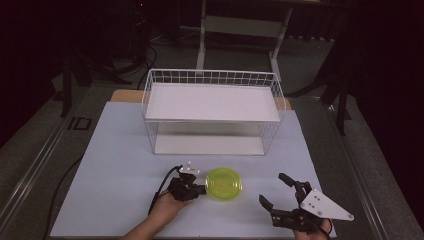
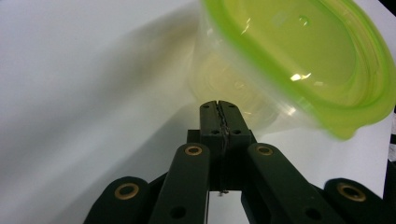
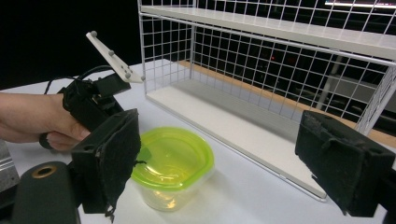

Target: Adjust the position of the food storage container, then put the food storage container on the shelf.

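Left gripper (image 1: 201,189) closed beside unlabelled green-lidded tub (image 1: 224,183), right gripper (image 1: 276,190) wide

a white wire rack (image 1: 212,107) with two white shelves stands at the far middle of the pale desk (image 1: 115,165). behind the desk, on the dark floor, rise the legs of a grey stand (image 1: 240,30). black cables (image 1: 145,60) trail on the floor at the far left.
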A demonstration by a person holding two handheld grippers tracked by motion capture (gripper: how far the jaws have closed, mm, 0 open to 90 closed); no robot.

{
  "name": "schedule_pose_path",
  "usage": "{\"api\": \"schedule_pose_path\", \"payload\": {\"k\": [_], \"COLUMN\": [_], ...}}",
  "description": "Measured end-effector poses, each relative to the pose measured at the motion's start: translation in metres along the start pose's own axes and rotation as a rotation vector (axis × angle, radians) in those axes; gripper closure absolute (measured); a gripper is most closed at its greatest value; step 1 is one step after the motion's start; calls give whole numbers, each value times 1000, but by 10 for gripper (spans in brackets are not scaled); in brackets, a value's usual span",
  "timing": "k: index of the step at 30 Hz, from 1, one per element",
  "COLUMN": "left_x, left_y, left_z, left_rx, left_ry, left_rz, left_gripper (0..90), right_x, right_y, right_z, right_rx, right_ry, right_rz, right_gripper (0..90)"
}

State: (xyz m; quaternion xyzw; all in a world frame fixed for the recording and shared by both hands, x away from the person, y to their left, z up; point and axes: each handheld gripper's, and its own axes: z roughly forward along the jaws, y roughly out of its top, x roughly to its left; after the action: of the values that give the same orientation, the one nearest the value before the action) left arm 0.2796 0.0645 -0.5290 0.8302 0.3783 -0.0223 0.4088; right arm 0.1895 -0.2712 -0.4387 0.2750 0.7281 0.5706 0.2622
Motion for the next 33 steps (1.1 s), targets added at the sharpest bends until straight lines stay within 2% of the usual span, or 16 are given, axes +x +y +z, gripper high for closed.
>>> {"api": "schedule_pose_path", "payload": {"k": [2, 5, 9, 10, 13, 14, 15, 16, 17, 20, 22, 23, 27, 31, 33], "left_x": [1, 4, 2, 2, -1, -4, -6, -9, -9, -15, -18, -21, -33, -43, -48], "left_y": [-1, -4, -10, -12, -16, -17, -17, -18, -18, -20, -19, -19, -16, -10, -7], "left_z": [-7, -22, -46, -52, -69, -75, -77, -82, -82, -88, -90, -92, -96, -96, -96], "left_rx": [-18, -47, -99, -116, -171, -183, -192, -196, -196, -231, -257, -275, -332, -369, -372], "left_ry": [0, -3, -8, -5, -32, -35, -35, -52, -52, -44, -49, -48, -3, -36, -36], "left_rz": [26, 44, 100, 115, 115, 125, 127, 126, 126, 134, 126, 131, 179, 207, 221], "left_gripper": [900, 899, 769, 712, 531, 415, 331, 271, 122, 112, 16, 13, 13, 13, 13], "right_x": [0, -2, -1, 0, 3, 3, 4, 4, 4, 5, 6, 6, 9, 14, 16], "right_y": [0, -1, -1, -1, -1, -1, -1, -1, -1, -1, 0, 0, 5, 11, 14], "right_z": [0, 1, 2, 3, 5, 5, 5, 6, 6, 6, 7, 7, 9, 10, 12], "right_rx": [4, 4, 13, 17, 31, 33, 35, 36, 36, 38, 36, 36, 45, 54, 65], "right_ry": [1, 23, 25, 25, 16, 15, 18, 22, 22, 28, 32, 35, 46, 56, 65], "right_rz": [1, 11, 0, -5, -23, -27, -25, -25, -25, -23, -18, -16, -18, -26, -31], "right_gripper": [147, 158, 156, 156, 145, 145, 145, 145, 145, 147, 146, 146, 146, 147, 149]}}
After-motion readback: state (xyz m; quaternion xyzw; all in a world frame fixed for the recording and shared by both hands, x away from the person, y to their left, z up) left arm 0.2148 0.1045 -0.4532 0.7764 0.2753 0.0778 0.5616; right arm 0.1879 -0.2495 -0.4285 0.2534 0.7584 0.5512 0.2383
